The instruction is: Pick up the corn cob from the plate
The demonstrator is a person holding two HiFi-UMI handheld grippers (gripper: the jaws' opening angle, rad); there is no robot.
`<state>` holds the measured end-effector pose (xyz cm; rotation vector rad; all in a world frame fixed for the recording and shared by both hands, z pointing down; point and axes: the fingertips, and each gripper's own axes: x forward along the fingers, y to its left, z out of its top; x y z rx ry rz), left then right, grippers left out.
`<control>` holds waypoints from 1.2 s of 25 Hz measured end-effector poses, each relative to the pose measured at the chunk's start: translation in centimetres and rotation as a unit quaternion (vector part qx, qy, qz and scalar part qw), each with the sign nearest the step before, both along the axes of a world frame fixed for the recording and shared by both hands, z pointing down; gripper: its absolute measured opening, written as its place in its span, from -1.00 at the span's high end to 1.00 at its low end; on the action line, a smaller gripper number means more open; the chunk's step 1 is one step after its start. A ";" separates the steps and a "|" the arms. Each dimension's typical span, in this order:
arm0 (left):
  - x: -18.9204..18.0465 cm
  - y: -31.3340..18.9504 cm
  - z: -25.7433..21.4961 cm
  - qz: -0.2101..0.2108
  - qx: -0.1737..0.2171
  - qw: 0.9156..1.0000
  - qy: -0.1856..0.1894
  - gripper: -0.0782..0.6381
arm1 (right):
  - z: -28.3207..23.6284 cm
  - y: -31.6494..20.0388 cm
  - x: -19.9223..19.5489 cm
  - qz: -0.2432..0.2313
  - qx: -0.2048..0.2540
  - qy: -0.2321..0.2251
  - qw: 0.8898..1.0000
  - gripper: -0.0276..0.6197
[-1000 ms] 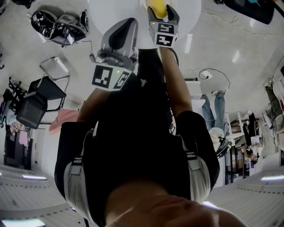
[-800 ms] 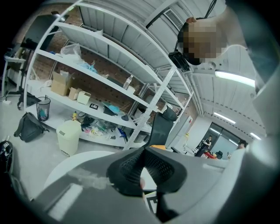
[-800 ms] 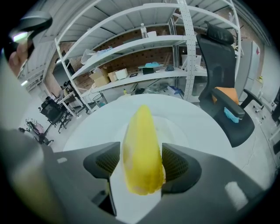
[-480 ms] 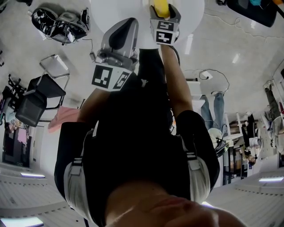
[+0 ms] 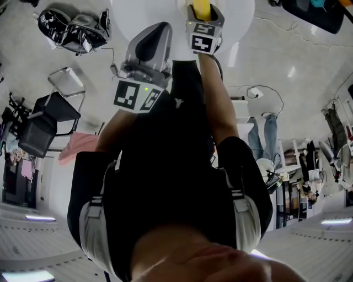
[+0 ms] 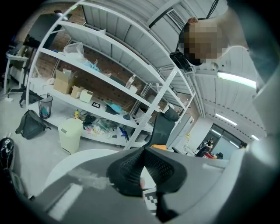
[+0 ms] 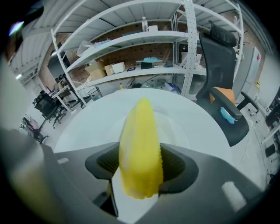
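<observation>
A yellow corn cob [image 7: 140, 148] stands lengthwise between the pads of my right gripper [image 7: 140, 168], its tip pointing away over the white plate [image 7: 175, 127]. The jaws have just been closing and both pads now press its sides. In the head view the corn cob [image 5: 201, 8] shows above the right gripper [image 5: 203, 16] at the top edge, over the round white table [image 5: 154, 14]. My left gripper [image 5: 148, 47] hangs beside it, nearer the table's edge. In the left gripper view the left gripper [image 6: 142, 173] is shut with nothing in it.
White metal shelves [image 7: 131, 43] with boxes and clutter stand behind the table. A dark office chair [image 7: 223, 74] is at the right. On the floor are a black bag [image 5: 71, 30], a folding chair [image 5: 47, 118] and a pale bin [image 6: 70, 135].
The right gripper's jaws have narrowed onto the corn cob and the gripper has edged slightly toward the top of the head view. The left gripper has not moved.
</observation>
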<state>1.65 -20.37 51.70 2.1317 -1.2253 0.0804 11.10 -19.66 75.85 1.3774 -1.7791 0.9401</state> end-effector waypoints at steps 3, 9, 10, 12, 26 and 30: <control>-0.1 -0.1 0.0 0.000 0.000 1.000 0.002 0.76 | 0.0 -0.1 0.0 0.002 -0.002 -0.002 1.000 0.08; -0.2 0.1 0.3 -0.003 -0.002 1.000 0.001 0.76 | 0.1 0.0 0.0 -0.003 0.001 0.000 1.000 0.09; -0.2 0.2 0.4 -0.004 -0.004 1.000 0.001 0.76 | 0.1 0.0 0.1 -0.003 0.001 0.001 1.000 0.09; -0.3 0.4 0.4 -0.005 -0.005 1.000 0.000 0.76 | 0.1 0.1 0.2 -0.001 0.001 0.003 1.000 0.09; -1.7 1.3 -0.5 -0.015 0.004 1.000 0.000 0.76 | -0.1 1.4 -0.1 0.011 -0.003 -0.009 1.000 0.09; -1.7 1.4 -0.7 -0.015 0.006 1.000 0.002 0.76 | -0.3 1.6 -0.2 0.007 -0.002 -0.009 1.000 0.10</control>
